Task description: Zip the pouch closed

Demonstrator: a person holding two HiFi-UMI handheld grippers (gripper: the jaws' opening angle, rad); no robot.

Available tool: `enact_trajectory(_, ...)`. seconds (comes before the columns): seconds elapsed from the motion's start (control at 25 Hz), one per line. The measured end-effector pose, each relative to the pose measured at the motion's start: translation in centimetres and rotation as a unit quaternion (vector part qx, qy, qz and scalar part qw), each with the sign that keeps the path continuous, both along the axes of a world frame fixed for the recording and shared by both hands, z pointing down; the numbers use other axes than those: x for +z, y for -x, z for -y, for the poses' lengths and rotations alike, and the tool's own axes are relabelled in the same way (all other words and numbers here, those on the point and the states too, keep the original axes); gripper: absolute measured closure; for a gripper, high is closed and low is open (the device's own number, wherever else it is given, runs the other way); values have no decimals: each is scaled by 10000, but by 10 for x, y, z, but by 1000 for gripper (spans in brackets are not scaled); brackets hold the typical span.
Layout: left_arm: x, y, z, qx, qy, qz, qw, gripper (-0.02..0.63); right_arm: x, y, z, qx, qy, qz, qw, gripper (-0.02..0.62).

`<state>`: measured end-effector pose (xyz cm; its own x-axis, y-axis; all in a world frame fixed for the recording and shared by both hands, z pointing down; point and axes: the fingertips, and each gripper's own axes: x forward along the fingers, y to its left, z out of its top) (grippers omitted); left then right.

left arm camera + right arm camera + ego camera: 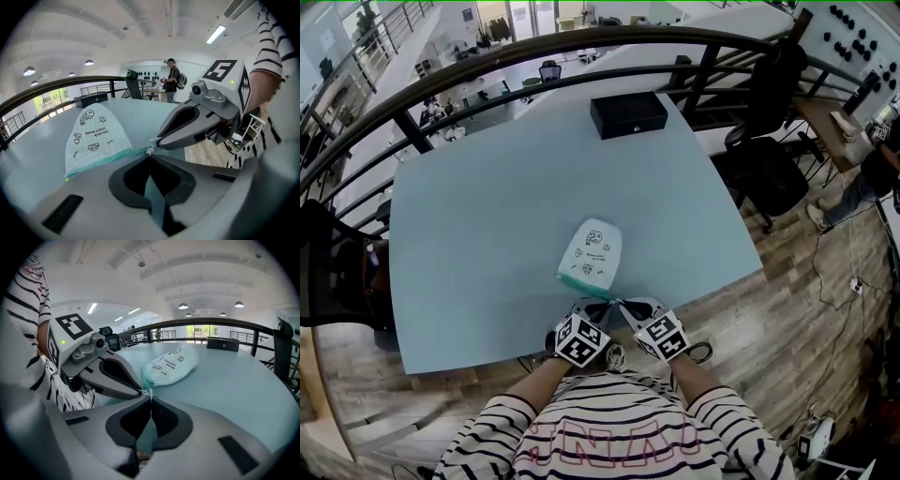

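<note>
the pouch [592,251], pale mint with small black doodles and print, lay flat on the light blue table [487,234] close to its near edge, about midway along that edge, its rounded end pointing toward the far edge. its teal zip edge [108,158] ran across the end nearest the person. the left gripper [600,303] and the right gripper [619,303] met tip to tip at the right-hand corner of that zip edge, just inside the table's near edge. in the left gripper view the left gripper's jaws were pressed together, with the end of the teal edge and a small metal piece nipped at their tips. in the right gripper view the right gripper's jaws were likewise together, pinching a small whitish tab at the same corner (which of the two had the slider itself could not be told). a black box [628,114] sat at the table's far edge, well apart from the pouch, and a dark railing [487,58] curved behind the table. striped sleeves [712,422] showed below the grippers.
</note>
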<state>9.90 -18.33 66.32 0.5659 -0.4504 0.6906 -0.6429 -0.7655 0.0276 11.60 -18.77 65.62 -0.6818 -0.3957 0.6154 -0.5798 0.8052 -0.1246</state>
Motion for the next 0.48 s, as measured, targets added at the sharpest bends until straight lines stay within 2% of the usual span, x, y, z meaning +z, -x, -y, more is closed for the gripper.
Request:
enact_trajectory(0.28,3,10,5,-138,220,-101,9996,581,4,-4,2,307,-28,-131,9994,566)
enact_trajectory(0.48,0,17,7,-50,186,-109,9998,581,3,-3,4,416,-37,-153,9990,566)
